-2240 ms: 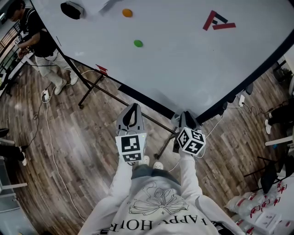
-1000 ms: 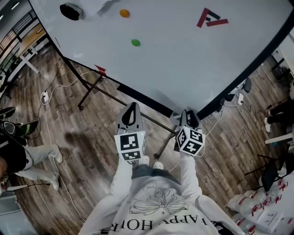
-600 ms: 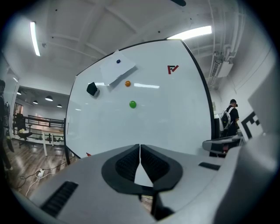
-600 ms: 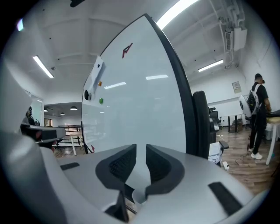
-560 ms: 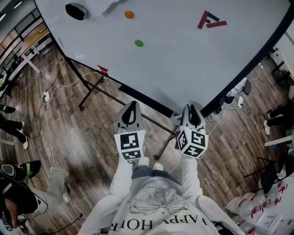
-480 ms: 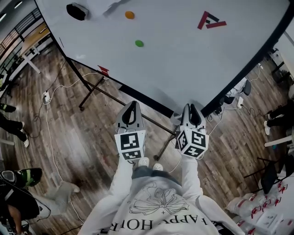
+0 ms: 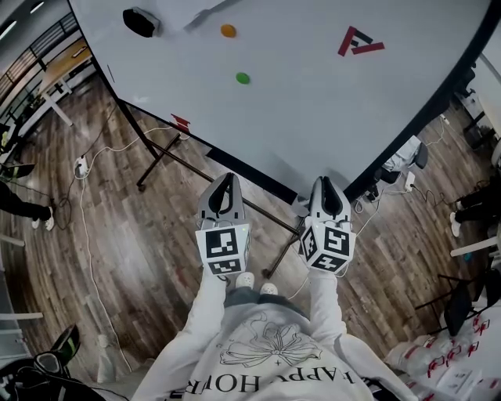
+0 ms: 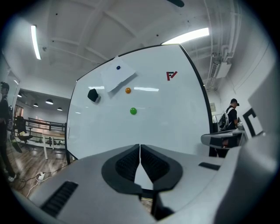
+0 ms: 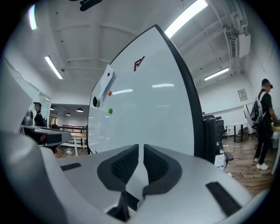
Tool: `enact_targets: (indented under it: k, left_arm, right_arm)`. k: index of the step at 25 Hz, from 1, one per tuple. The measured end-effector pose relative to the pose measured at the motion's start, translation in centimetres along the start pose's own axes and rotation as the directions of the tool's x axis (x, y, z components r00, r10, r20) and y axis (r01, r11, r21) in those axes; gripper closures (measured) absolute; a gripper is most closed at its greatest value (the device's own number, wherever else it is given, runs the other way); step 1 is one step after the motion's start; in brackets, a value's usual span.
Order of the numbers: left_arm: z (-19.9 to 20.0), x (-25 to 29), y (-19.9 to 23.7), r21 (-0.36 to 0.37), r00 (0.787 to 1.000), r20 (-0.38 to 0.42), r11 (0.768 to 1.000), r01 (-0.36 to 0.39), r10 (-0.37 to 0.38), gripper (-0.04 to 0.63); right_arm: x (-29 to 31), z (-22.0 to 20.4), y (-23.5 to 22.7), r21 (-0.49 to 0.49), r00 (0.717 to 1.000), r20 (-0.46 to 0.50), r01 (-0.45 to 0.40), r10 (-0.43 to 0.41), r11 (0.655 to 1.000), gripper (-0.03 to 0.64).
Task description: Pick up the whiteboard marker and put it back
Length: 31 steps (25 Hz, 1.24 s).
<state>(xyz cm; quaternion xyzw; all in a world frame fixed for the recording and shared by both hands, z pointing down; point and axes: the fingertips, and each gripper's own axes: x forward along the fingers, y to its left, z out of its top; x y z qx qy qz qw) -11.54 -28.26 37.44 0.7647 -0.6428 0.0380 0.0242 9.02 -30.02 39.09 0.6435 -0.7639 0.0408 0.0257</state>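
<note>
Whiteboard (image 7: pixel 313 102): fills the head view from 10 to 2 o'clock and stands over the wood floor (image 7: pixel 149 235).

Left gripper (image 7: pixel 226 182) and right gripper (image 7: pixel 326 186): side by side at 6 o'clock, level, both aimed at the board's lower edge. This is judged a ready stance ahead of any pick.

Left fingers meet at the tips and are empty. Right fingers stand narrowly apart and are closing, with nothing between them.

Black eraser (image 7: pixel 142 22): at 11 o'clock. Orange magnet (image 7: pixel 228 30) and green magnet (image 7: pixel 243 78): toward 12 o'clock, clinging to the board face.

Whiteboard marker: not identifiable in any view, so its location is unconfirmed.
</note>
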Motion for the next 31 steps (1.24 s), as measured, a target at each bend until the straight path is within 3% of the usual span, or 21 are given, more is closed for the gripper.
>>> enact_targets:
  k: [31]
  left_arm:
    - [0.01, -0.01, -0.54, -0.007, 1.000, 0.002, 1.000, 0.008, -0.008, 0.588]
  right_arm:
    - [-0.31, 0.01, 0.16, 0.004, 1.000, 0.001, -0.005, 0.005, 1.000, 0.597]
